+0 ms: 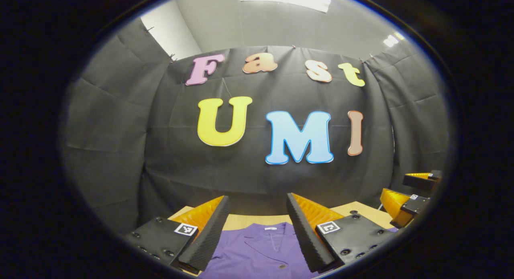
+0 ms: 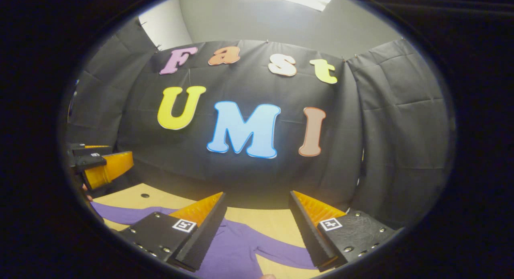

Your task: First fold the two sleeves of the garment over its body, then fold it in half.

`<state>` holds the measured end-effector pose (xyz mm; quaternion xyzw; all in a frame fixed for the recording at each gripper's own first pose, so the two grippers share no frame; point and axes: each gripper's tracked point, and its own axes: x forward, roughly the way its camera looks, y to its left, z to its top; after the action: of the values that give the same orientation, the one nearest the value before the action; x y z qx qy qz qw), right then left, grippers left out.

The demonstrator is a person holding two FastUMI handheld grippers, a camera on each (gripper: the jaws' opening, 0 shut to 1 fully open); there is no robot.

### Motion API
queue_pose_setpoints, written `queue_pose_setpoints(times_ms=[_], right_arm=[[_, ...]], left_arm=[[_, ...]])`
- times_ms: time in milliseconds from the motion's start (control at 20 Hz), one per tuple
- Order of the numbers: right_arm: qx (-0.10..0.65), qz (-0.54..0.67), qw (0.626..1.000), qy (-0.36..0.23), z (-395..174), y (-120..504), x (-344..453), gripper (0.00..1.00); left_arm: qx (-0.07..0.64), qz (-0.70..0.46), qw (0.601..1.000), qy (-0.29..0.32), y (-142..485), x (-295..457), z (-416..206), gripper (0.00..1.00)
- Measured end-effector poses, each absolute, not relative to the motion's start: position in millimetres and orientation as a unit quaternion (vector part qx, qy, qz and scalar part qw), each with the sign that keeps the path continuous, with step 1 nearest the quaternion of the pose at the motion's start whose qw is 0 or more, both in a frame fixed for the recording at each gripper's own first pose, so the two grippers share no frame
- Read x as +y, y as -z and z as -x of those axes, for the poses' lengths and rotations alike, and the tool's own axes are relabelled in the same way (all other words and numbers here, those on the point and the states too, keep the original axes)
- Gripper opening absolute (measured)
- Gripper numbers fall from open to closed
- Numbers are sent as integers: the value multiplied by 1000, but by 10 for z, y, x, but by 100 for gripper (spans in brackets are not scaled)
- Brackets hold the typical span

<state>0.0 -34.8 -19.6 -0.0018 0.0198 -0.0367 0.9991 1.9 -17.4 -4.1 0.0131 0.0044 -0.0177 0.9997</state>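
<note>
Both claws wide apart, holding nothing: left claw (image 1: 257, 235), right claw (image 2: 257, 231). Purple shirt (image 1: 261, 251) lies flat on the counter (image 1: 361, 210), bottom centre of frame, sleeves (image 2: 120, 214) still spread. Suggest pinching each cuff low, then carrying it straight across the body.

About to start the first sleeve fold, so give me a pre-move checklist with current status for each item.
1. Left claw open: ok, fingers apart with nothing between them.
2. Right claw open: ok, also holding nothing.
3. Purple garment on the wooden table: ok, collar and buttons face up.
4. Sleeves still unfolded: ok, one sleeve stretches out sideways on the table, another angles out below the right claw.
5. Garment lying flat without wrinkles: cannot tell, too little of it shows.
6. Claws apart from each other: ok.
</note>
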Motion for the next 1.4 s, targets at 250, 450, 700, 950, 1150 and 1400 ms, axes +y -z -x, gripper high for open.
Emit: queue_pose_setpoints(times_ms=[250,450,700,950,1150,1400], right_arm=[[54,7,994,91,106,469,-853,96],[80,16,988,129,197,682,-1259,96],[118,-3,979,169,289,1034,-1699,96],[161,-24,967,195,366,1469,-2062,96],[207,-51,954,211,451,1891,-2334,96],[278,-111,926,231,573,2544,-2595,96]], left_arm=[[6,-9,1000,19,60,-218,-108,92],[6,-11,1000,12,108,-266,-147,92],[8,-15,1000,1,114,-369,-118,92],[5,-16,1000,-5,81,-541,-88,92],[0,-14,1000,-17,50,-652,-53,92],[4,-26,999,-27,44,-760,27,92]])
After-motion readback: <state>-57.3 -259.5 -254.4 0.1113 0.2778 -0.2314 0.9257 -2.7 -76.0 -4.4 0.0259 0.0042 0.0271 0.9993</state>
